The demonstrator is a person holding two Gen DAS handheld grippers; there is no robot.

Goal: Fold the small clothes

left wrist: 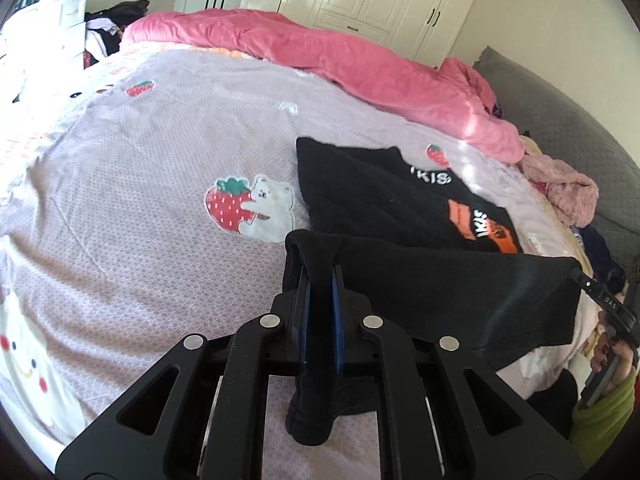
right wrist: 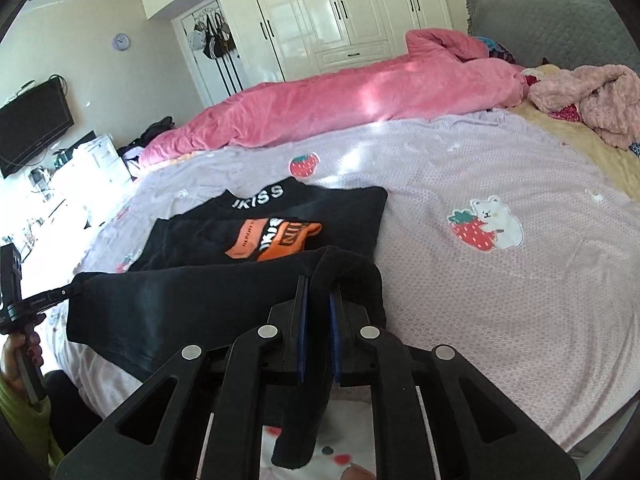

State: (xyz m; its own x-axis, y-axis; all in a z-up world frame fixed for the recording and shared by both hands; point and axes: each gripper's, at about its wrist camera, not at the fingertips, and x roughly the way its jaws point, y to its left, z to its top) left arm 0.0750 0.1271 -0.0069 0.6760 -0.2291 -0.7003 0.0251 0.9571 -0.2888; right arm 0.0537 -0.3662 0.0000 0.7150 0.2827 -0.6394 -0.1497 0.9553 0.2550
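Fabric fills both claws: the black knit garment with an orange and white print (left wrist: 400,208) lies partly flat on the lilac bedspread with strawberry and bear motifs (left wrist: 160,152), while its near hem is lifted off the bed and stretched between the two tools. The left gripper (left wrist: 320,280) is pressed together on one corner of that hem, cloth draped over its fingertips and hanging down between the blue pads (left wrist: 338,320). The right gripper (right wrist: 318,292) pinches the opposite corner in the same way. A rolled pink quilt (right wrist: 360,100) lies along the far side of the bed, well apart from the garment.
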